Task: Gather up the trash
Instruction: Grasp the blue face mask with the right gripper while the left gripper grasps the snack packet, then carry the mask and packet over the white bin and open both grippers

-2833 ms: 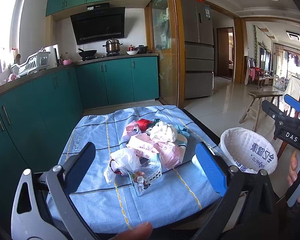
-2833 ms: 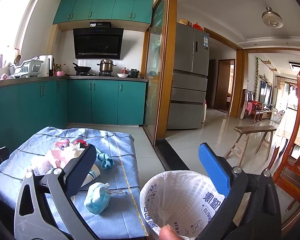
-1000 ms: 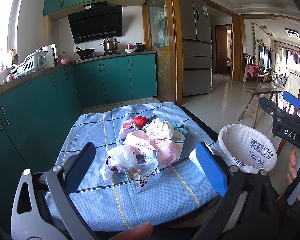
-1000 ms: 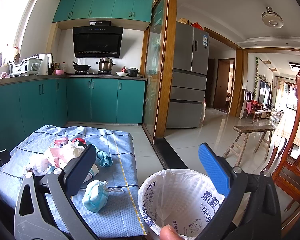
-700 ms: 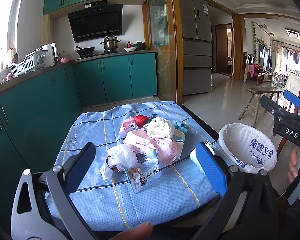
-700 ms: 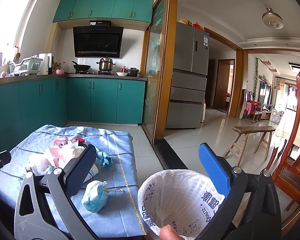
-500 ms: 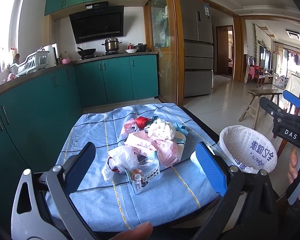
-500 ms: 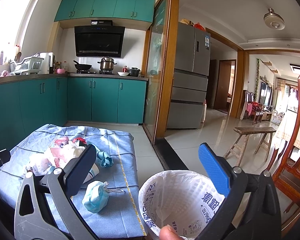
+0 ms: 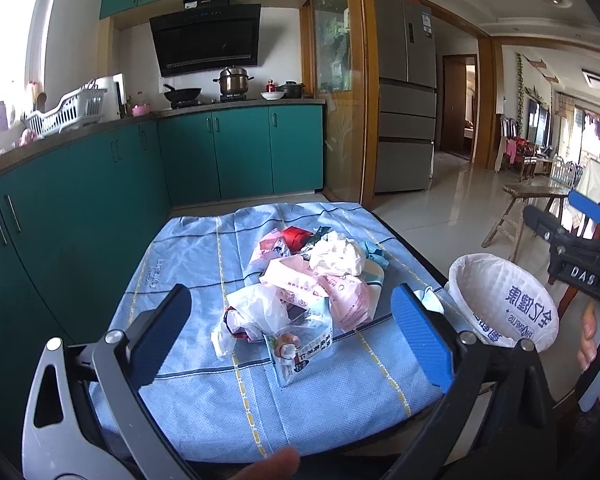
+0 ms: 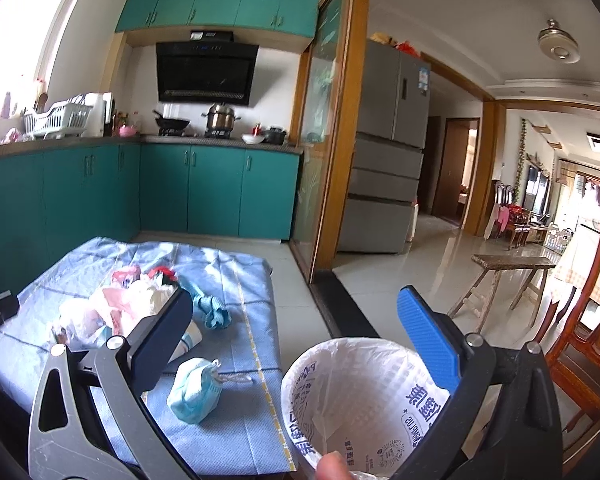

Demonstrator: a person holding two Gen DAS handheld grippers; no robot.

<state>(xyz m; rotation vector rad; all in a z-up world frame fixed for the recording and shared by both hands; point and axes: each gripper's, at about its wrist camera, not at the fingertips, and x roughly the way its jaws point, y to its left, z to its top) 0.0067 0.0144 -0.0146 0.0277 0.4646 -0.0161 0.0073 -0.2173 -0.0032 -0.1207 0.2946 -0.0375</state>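
A pile of trash [image 9: 300,284] lies on a low table with a blue cloth [image 9: 204,264]: pink wrappers, a white crumpled tissue [image 9: 336,258], a white plastic bag [image 9: 256,312] and a clear printed packet [image 9: 300,348]. My left gripper [image 9: 292,336] is open and empty, held above the table's near edge in front of the pile. My right gripper [image 10: 300,340] is open and empty above a bin with a white liner [image 10: 364,400]. A crumpled blue mask [image 10: 194,390] lies near the table's right edge, beside the bin [image 9: 504,304]. The pile also shows in the right wrist view [image 10: 120,308].
Teal kitchen cabinets [image 9: 80,216] run along the left and back. A glass door frame [image 10: 332,140] and a grey fridge [image 10: 388,148] stand behind the table. A wooden bench [image 10: 504,280] and a red-brown chair [image 10: 588,320] stand on the tiled floor at right.
Both grippers stay open and nearly still. The views shift only slightly; the trash and the bin have not moved.
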